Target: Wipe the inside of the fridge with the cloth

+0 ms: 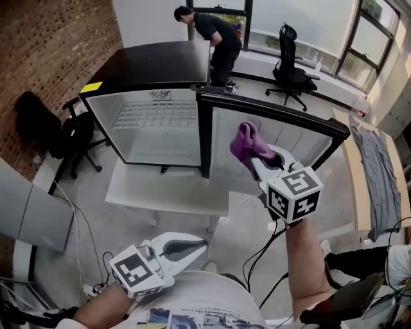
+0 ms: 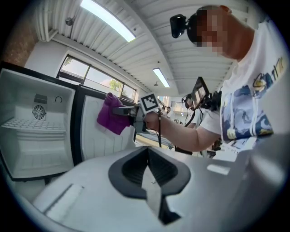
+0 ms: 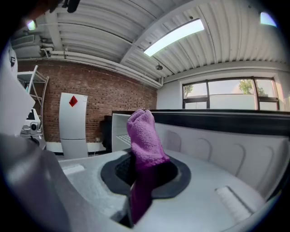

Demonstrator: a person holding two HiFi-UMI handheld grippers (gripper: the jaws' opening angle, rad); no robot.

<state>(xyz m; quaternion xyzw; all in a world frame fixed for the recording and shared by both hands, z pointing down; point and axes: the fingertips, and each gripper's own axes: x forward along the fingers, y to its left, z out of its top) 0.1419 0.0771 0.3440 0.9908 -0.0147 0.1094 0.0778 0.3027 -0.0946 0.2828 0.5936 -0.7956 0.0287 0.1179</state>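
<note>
Brick wall (image 1: pixel 38 45) at left, grey floor (image 1: pixel 96 218), black office chair (image 1: pixel 292 64) near big windows (image 1: pixel 302 19), strip lights (image 3: pixel 174 36) overhead.

Cloth (image 3: pixel 144 136): purple, nubby pile, matt. Fridge (image 1: pixel 151 144): liner smooth white plastic, slight sheen; outer top glossy black. Shelf (image 1: pixel 156 115) inside: white wire grid. Left hand-held gripper (image 1: pixel 203 243) and right hand-held gripper (image 1: pixel 255 157): matt grey plastic shells, black textured pads. Wall (image 1: pixel 51 45): rough red brick. Floor (image 1: pixel 244 225): matt grey.

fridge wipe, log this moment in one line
right tool: shut on purple cloth, raised beside open door | left tool: shut, empty, low | fridge: open, cloth not yet inside
</note>
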